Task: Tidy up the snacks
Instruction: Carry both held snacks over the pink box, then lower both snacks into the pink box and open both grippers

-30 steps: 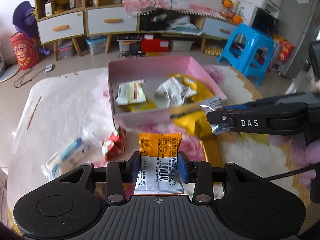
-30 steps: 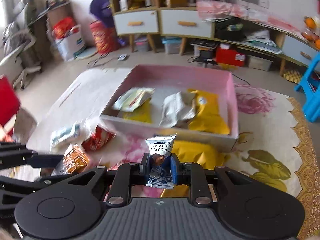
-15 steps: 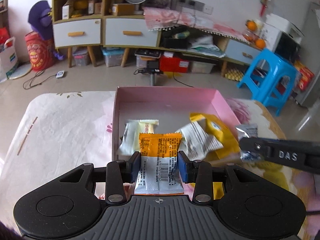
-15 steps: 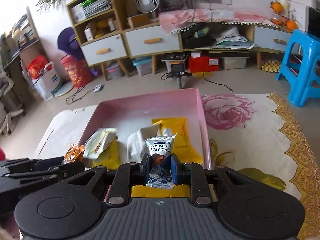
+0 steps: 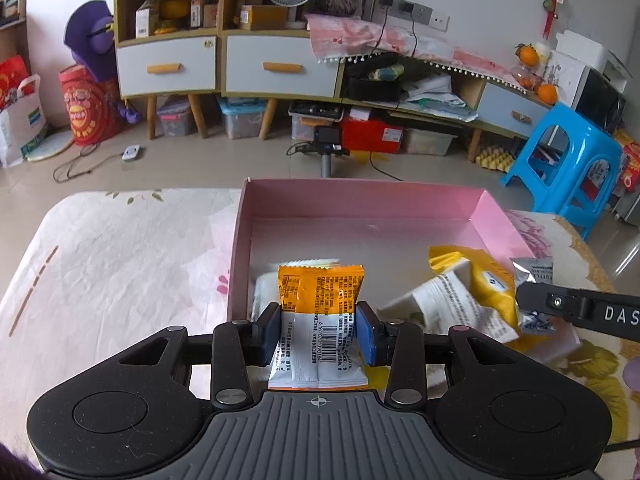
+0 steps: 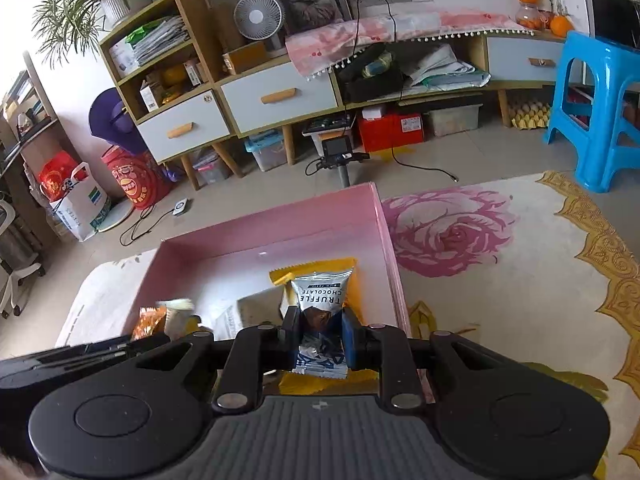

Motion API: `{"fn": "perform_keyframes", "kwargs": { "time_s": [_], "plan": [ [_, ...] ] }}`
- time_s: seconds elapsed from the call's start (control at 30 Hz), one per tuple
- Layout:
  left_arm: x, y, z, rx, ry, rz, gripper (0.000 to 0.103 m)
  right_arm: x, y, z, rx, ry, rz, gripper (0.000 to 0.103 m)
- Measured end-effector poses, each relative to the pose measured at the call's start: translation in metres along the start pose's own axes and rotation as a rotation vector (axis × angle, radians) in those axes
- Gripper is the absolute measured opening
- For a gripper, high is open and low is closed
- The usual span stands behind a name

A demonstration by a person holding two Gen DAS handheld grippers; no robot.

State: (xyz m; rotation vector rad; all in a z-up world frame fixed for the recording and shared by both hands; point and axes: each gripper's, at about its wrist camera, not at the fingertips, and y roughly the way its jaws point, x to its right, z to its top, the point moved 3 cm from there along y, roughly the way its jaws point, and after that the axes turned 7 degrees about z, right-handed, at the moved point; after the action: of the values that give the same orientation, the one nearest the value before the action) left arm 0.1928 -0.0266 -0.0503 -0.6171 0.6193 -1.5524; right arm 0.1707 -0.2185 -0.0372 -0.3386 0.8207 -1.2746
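- My left gripper (image 5: 317, 330) is clenched on the orange snack packet (image 5: 320, 316). Upper part of the wrapper is orange with dense black print; lower part is white with a barcode and small text. It stands upright between the pads, serrated top edge uppermost.
- The orange packet is held above the near left part of the pink box (image 5: 360, 200), over a pale wrapper (image 5: 264, 286) lying on the box floor.
- My right gripper (image 6: 320, 338) is clenched on the truffle chocolate packet (image 6: 322, 320). Silver foil top with "TRUFFLE CHOCOLATE" printed upside down in my view, a brown chocolate picture in the middle, blue and white pattern below the pads.
- In the left wrist view the same truffle packet shows as a silver, crinkled pouch at the tip of the right gripper, over the right side of the box.
- Already lying in the box: a large yellow bag (image 5: 480, 280) at the right, and a white wrapper with fine print (image 5: 452, 308) leaning across it.
- Box: shallow, open top, pink walls, pale floor. It sits on a table covered by a floral cloth (image 6: 500, 280) with a pink rose and gold border.
- Background: a blue plastic stool (image 5: 560, 160) on the floor, well apart from the table.
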Motion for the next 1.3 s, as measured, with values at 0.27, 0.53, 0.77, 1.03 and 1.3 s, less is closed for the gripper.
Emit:
{"fn": "perform_keyframes", "kwargs": {
  "time_s": [0.27, 0.53, 0.77, 1.03, 1.3],
  "plan": [
    [0.001, 0.006, 0.002, 0.063, -0.018, -0.043, 0.037, 0.009, 0.005, 0.0, 0.029, 0.029, 0.023, 0.017],
    [0.004, 0.0, 0.005, 0.118, -0.052, -0.103, 0.041, 0.011, 0.003, 0.001, 0.05, 0.051, 0.025, 0.042],
    [0.005, -0.004, 0.008, 0.121, -0.07, -0.11, 0.071, 0.009, -0.005, 0.006, 0.075, 0.067, 0.031, 0.066],
    [-0.002, -0.012, 0.005, 0.074, -0.085, -0.088, 0.079, 0.004, -0.016, 0.009, 0.071, 0.036, 0.031, 0.075],
    [-0.01, -0.028, -0.001, 0.041, -0.068, -0.062, 0.088, -0.004, -0.035, 0.007, 0.061, -0.024, 0.022, 0.084]
  ]
}}
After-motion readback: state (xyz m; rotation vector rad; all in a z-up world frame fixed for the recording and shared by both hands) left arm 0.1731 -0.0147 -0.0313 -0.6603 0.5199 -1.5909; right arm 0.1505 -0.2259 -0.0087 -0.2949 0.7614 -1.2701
